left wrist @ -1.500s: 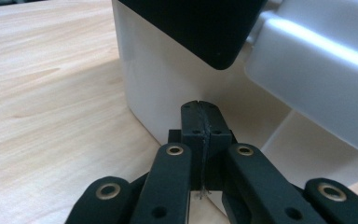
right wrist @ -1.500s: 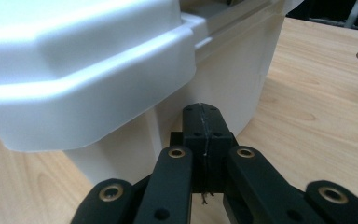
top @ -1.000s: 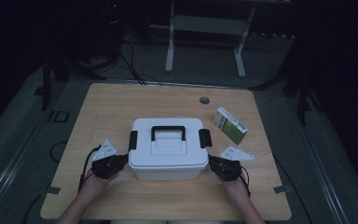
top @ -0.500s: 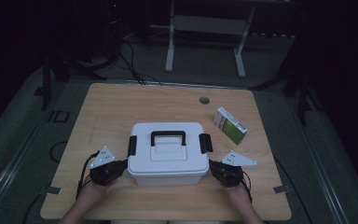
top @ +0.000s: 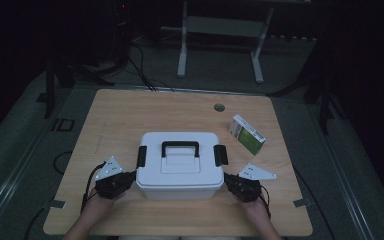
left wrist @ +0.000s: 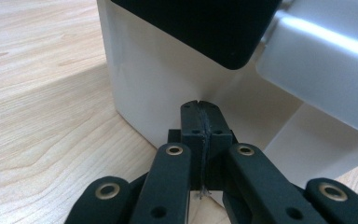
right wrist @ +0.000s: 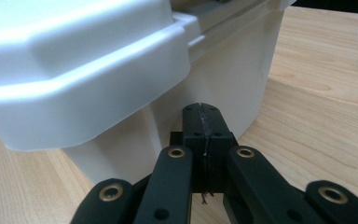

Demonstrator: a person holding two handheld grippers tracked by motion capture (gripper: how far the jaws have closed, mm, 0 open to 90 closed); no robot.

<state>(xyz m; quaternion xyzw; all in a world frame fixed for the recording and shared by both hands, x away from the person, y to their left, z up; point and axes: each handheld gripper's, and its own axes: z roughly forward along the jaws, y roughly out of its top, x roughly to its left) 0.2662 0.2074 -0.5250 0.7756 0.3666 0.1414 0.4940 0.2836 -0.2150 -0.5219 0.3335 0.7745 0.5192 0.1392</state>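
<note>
A white lidded box (top: 180,172) with a black handle (top: 180,146) and two black side latches stands at the middle of the wooden table (top: 130,112). My left gripper (top: 131,179) is shut, with its tips (left wrist: 200,105) pressed against the box's left wall (left wrist: 144,88), below the black latch (left wrist: 205,28). My right gripper (top: 228,181) is also shut, and its tips (right wrist: 201,108) are set against the box's right wall (right wrist: 223,79) under the lid rim (right wrist: 84,79). Neither gripper has anything between its jaws.
A green and white carton (top: 247,134) lies on the table to the right of the box, beyond my right gripper. A round grommet hole (top: 219,107) sits near the far edge. The near table edge runs just behind both hands.
The box and both grippers have slid a little toward the near edge of the table. Both grippers stay shut against the box's sides.
</note>
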